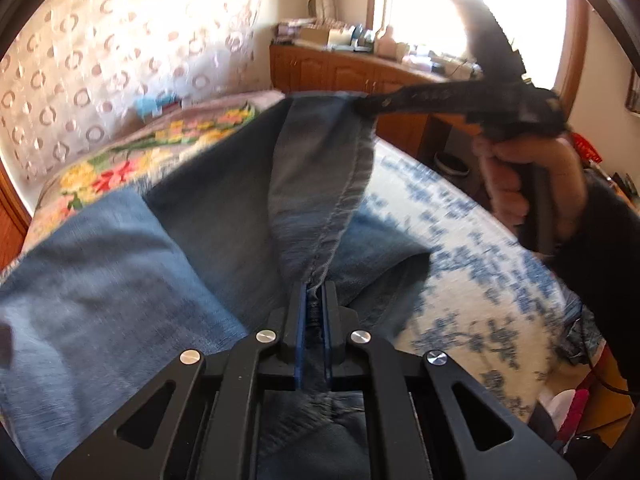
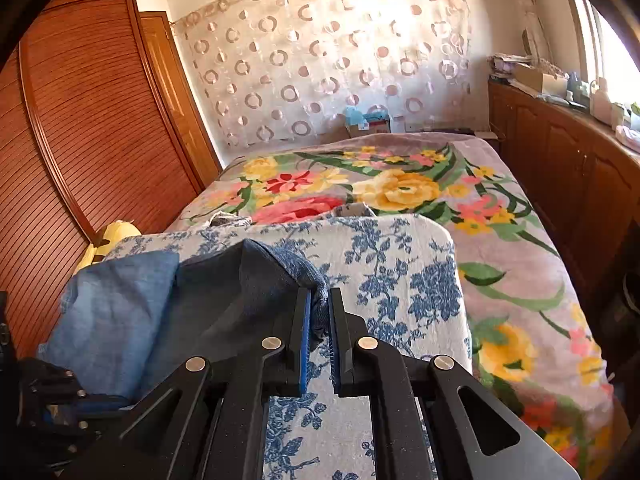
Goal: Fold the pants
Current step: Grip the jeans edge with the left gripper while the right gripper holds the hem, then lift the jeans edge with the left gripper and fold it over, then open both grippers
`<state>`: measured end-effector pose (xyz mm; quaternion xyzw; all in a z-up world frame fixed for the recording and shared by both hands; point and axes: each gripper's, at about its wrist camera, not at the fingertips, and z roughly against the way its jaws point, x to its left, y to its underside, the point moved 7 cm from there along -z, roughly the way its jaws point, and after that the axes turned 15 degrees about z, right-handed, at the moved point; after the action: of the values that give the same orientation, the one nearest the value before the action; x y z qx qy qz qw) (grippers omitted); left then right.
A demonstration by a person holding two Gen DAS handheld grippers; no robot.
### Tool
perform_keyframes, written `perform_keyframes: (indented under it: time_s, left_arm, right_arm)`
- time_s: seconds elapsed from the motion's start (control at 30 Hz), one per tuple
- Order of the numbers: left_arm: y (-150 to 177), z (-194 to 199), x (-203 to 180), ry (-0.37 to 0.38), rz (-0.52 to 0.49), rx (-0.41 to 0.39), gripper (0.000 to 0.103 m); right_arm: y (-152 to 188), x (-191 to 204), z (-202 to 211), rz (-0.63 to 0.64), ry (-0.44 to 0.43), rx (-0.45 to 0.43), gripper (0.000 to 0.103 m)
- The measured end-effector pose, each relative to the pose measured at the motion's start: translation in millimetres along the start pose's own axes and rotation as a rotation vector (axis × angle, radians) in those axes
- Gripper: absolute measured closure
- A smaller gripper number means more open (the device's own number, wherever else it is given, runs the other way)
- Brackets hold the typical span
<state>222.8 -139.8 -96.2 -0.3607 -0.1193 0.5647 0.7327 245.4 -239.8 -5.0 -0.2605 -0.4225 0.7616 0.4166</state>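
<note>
Gripping the jeans (image 1: pixel 224 216) at two places, both grippers are ready to carry one edge of the denim over. The left gripper (image 1: pixel 314 292) has its jaws clamped on a fold of denim beside a stitched seam (image 1: pixel 340 216); the right gripper (image 2: pixel 320 300) has its jaws clamped on a hem corner, which bunches between the blue pads (image 2: pixel 306 320). In the left view the right gripper holds this corner up, above the bed, and a hand (image 1: pixel 528 192) grips its handle.

The jeans lie on a blue flowered sheet (image 2: pixel 400 272), partly lifted, and a lighter denim part (image 2: pixel 116 316) rests flat at the left. Behind it a blanket (image 2: pixel 400 188) with large flowers covers the far part of the bed, and a wooden wardrobe (image 2: pixel 80 120) and a low cabinet (image 2: pixel 560 160) stand at the sides.

To do this step well, I think both grippers should move together, at the same height and the same speed, so the edge between them stays taut and straight. The raised edge should be laid onto the matching edge, seam on seam, before any jaw opens. Pulling too hard may drag the flat part and make wrinkles. The right grip holds only a small corner, so it may slip.
</note>
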Motion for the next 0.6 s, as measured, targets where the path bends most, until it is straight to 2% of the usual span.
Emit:
perform_keyframes:
  time_s: [0.17,0.3,0.6]
  left_arm:
    - [-9.9,35.8,-11.7,0.037,-0.011,-0.066,0.095]
    - [-11.4,64.7,-4.2,0.046,0.015,-0.114,0.095]
    - [-0.1,120.0,47.8,-0.001,0.095,-0.197,0.096]
  right_arm:
    - [-23.8,10.6,20.9,0.034,0.0,-0.048,0.095]
    - [-47.9,30.0,34.5,0.075,-0.013,-0.089,0.095]
    - [-99.9,119.7,37.9,0.202,-0.095,-0.172,0.095]
